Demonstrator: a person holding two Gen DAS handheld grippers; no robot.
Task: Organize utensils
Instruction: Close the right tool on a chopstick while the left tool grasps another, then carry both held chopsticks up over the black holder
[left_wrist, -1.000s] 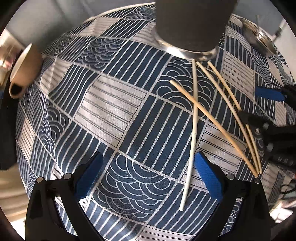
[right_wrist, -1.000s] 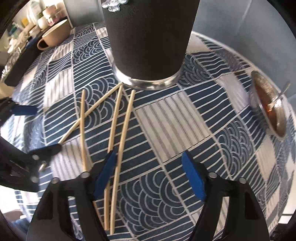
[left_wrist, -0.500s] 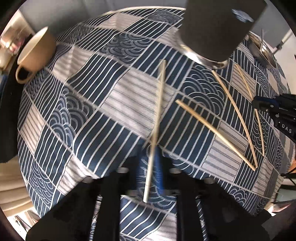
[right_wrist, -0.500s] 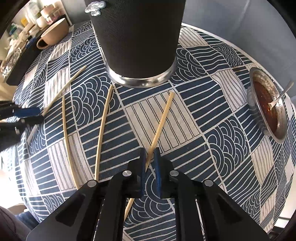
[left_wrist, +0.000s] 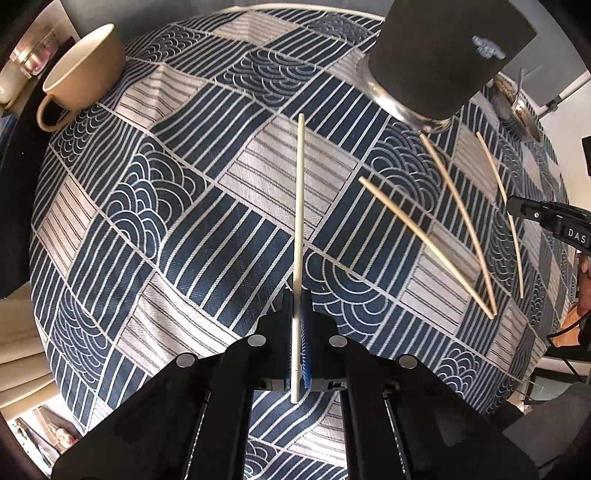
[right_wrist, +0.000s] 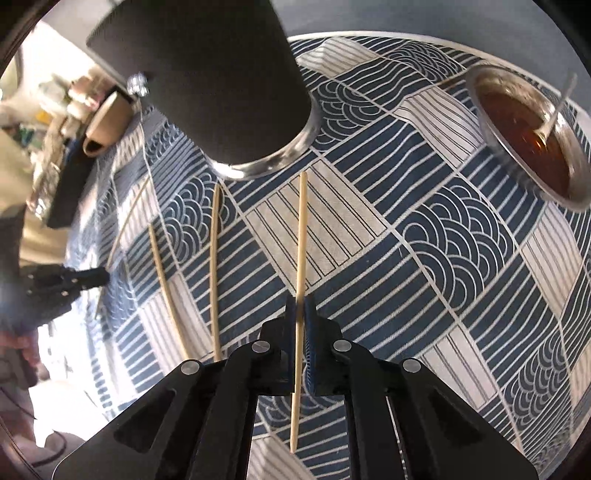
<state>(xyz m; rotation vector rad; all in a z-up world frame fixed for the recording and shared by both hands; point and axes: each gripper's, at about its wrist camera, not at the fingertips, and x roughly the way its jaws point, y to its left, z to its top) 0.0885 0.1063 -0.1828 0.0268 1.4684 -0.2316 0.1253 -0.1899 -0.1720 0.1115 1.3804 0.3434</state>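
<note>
My left gripper (left_wrist: 297, 299) is shut on a pale chopstick (left_wrist: 300, 192) and holds it above the blue patterned cloth. My right gripper (right_wrist: 300, 301) is shut on a wooden chopstick (right_wrist: 301, 236) that points toward the black utensil cup (right_wrist: 207, 81). The cup also shows in the left wrist view (left_wrist: 443, 55) at the upper right. Three chopsticks lie on the cloth in the left wrist view, one of them (left_wrist: 421, 243) nearest the middle; the rightmost is the one in my right gripper. Two chopsticks (right_wrist: 213, 266) lie left of my right gripper.
A beige mug (left_wrist: 83, 74) stands at the cloth's far left. A metal bowl of brown sauce with a spoon (right_wrist: 524, 129) sits at the far right. The right gripper's tip (left_wrist: 543, 218) shows at the right edge of the left wrist view.
Both grippers were open a second ago, then each shut on a chopstick. Both have since lifted and swung their chopsticks; the right wrist view has tilted toward the cup.
</note>
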